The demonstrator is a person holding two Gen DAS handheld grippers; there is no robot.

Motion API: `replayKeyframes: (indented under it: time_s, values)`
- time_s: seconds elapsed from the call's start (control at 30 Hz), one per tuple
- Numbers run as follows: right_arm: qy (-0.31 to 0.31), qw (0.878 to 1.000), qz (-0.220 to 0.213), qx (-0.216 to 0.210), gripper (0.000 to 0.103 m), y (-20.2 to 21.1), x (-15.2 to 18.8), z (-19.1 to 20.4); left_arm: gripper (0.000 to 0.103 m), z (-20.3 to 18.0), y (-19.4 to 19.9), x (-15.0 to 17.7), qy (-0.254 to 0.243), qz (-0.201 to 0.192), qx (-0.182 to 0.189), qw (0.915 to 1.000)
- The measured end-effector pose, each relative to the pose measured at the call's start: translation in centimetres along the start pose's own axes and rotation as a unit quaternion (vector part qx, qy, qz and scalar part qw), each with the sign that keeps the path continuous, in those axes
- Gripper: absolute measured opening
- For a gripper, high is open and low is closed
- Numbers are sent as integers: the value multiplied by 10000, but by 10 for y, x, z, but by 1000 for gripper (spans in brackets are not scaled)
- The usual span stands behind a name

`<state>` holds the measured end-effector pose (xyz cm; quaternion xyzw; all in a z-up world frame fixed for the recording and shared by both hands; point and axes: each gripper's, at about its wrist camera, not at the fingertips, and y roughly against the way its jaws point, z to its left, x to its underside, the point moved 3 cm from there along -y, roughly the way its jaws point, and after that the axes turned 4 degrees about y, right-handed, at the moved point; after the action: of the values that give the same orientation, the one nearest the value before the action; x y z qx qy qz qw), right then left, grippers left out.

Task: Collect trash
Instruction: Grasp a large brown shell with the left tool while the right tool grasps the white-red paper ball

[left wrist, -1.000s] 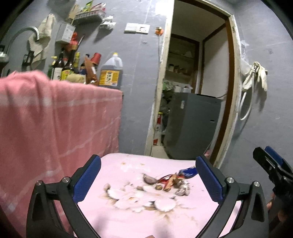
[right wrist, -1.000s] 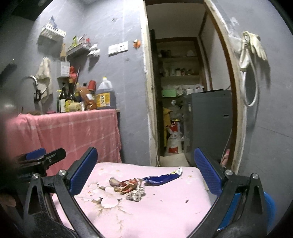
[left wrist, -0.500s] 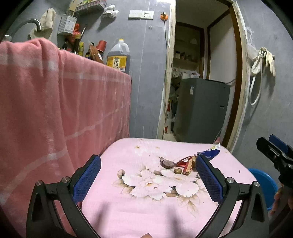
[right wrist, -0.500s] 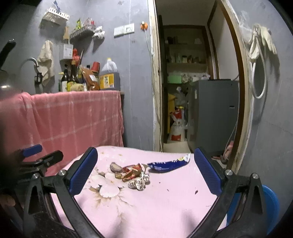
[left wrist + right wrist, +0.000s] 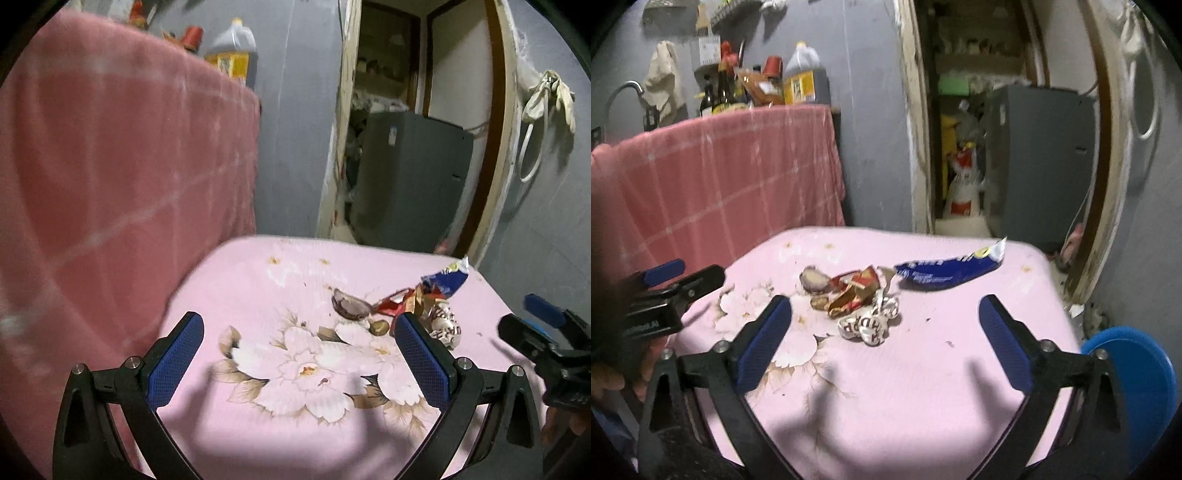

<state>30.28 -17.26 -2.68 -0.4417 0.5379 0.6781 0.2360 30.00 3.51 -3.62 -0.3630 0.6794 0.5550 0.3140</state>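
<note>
The right gripper (image 5: 884, 334) hangs over the near part of a small table with a pink flowered cloth (image 5: 923, 387). Its blue-padded jaws stand wide apart and are closing, with nothing pressed between them; the crumpled white wrapper (image 5: 866, 323) lies on the cloth just beyond the gap. The left gripper (image 5: 299, 356) hovers over the same cloth with its jaws wide apart and empty, above the printed flowers. Its right finger (image 5: 423, 363) covers part of the white wrapper (image 5: 445, 326) in that view.

The trash sits in one small heap towards the far middle of the table. Touching the far side of the white wrapper is a crumpled red and gold wrapper (image 5: 855, 290). To the left of that lies a brownish shell-like scrap (image 5: 814, 278), with a small brown bit (image 5: 820, 303) just nearer. To the right, a torn blue packet (image 5: 947, 269) stretches towards the table's far right corner, one white end lifted.

Beside the table on the right, low down, stands a blue bin (image 5: 1137, 373). Left of the table hangs a pink checked cloth (image 5: 720, 184) over a counter carrying bottles (image 5: 718, 92) and a large oil jug (image 5: 805, 79). Beyond the table an open doorway shows a grey fridge (image 5: 1039, 158). Pale gloves (image 5: 550, 98) hang on the grey wall to its right.
</note>
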Motion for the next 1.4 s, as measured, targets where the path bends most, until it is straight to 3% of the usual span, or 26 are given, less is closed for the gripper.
replayKeyframes:
  time_s: [0.4,0.47,0.63,0.7,0.77,1.27,1.4]
  values:
    - [87,9945,993,-327,70,-60,3,5,96,-3,-44,-8,157,661,384,9969]
    - [51,9931,1107,-383,66,-65,5,5,92,-5,-50,-10,110,753,400,9963]
    - [-68,9899,1328,-501,58,-73,11,0,69,-11,-71,-11,-1,1126,544,9922]
    - [-81,9893,1359,-516,51,-74,12,-1,66,-12,-77,-11,-9,1259,638,9900]
    - [-100,9891,1376,-509,38,-74,12,-3,63,-13,-82,-12,-8,1341,701,9885]
    - [-414,9921,1117,-404,36,-61,10,-23,49,-34,-108,-16,-434,1660,790,9820]
    - [-433,9926,1056,-412,36,-55,10,-24,39,-38,-113,-15,-519,1724,715,9811]
